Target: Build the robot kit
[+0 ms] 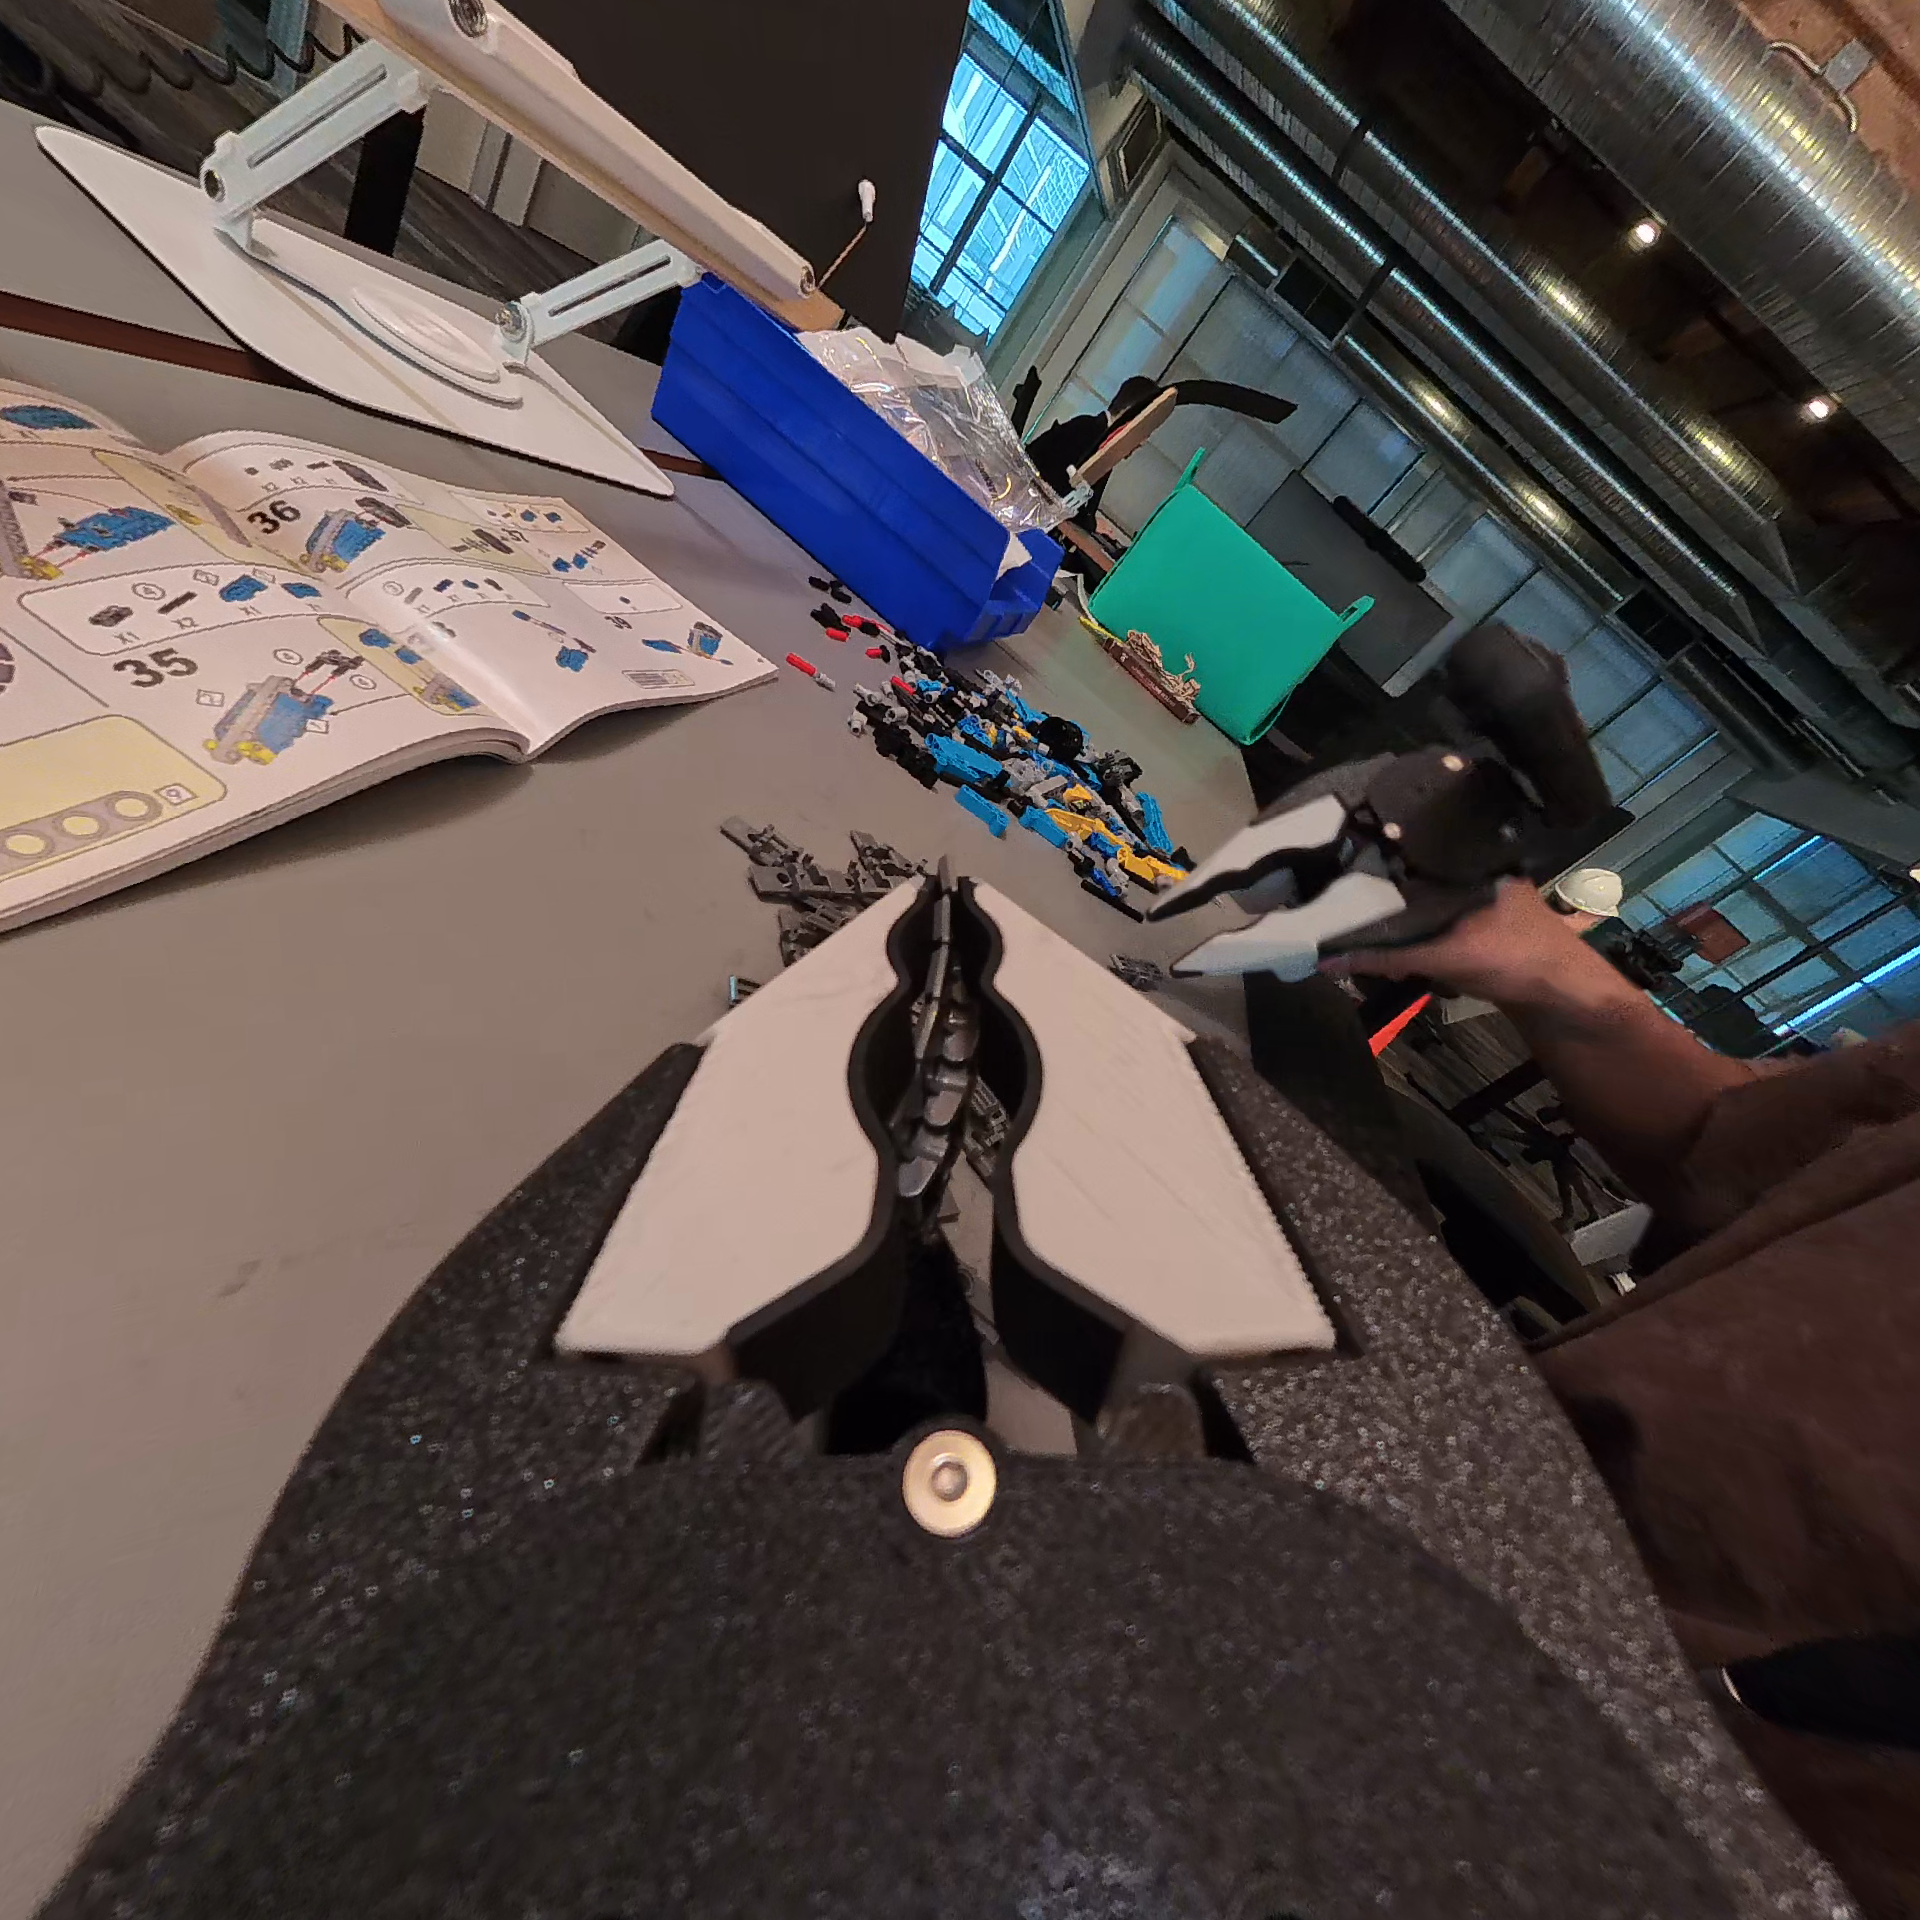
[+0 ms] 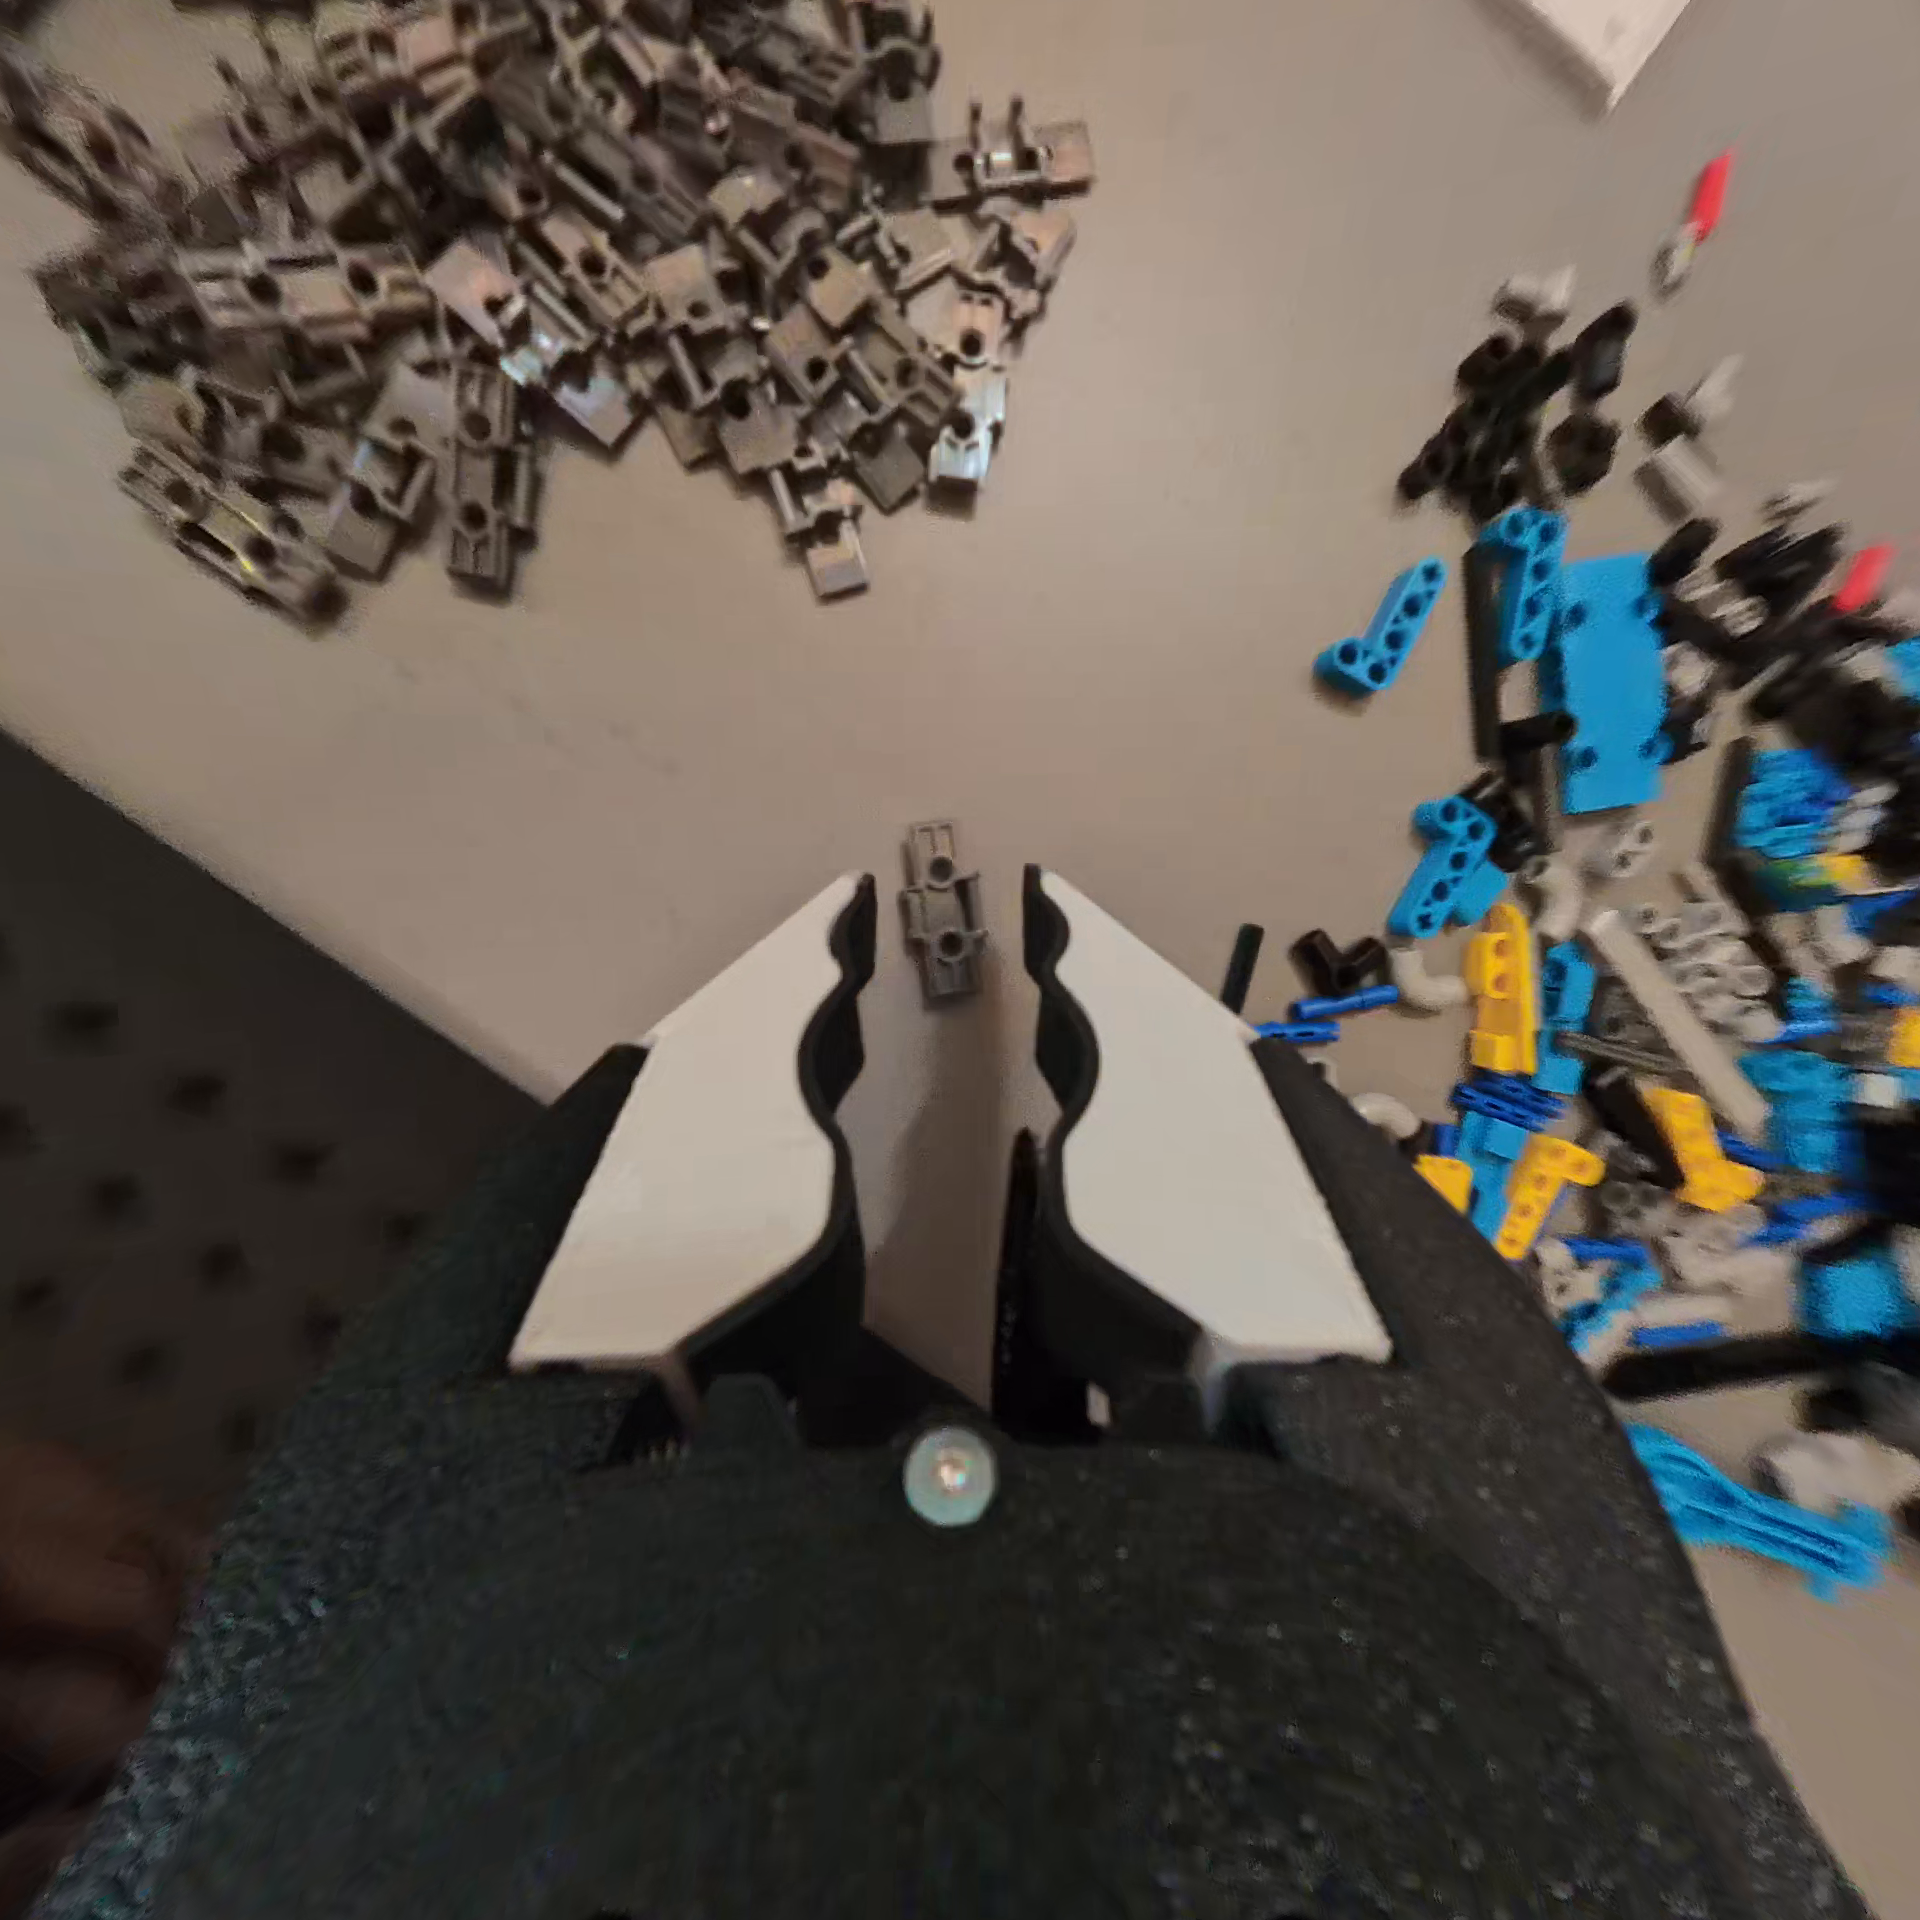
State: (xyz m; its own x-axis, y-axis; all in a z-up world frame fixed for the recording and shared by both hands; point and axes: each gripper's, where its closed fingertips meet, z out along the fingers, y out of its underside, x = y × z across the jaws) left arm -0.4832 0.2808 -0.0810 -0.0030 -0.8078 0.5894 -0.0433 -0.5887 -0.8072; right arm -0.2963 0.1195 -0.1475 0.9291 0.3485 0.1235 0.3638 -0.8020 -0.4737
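Left claw [image 1: 943, 883] is clenched on a strip of grey links [image 1: 940, 1081], held up off the surface [image 1: 416, 1039] with the strip running back between the fingers. Right claw [image 2: 943, 883] is released, jaws spread, poised above a single grey link [image 2: 943, 914] that lies alone on the surface, lined up lengthwise in the gap and touching neither finger. Looks well centred; a clean grip, I'd judge, means closing on the link's long flanks and keeping square so it doesn't twist. Beyond it sits the grey pile [image 2: 540, 281], well apart, so nothing crowds the pick there. To the right the coloured parts [image 2: 1662, 987] spread close to the right finger, a small black peg nearest. In the left view, an open booklet [image 1: 312, 644], a blue bin [image 1: 852, 488] and a white stand [image 1: 343, 281] lie farther off.
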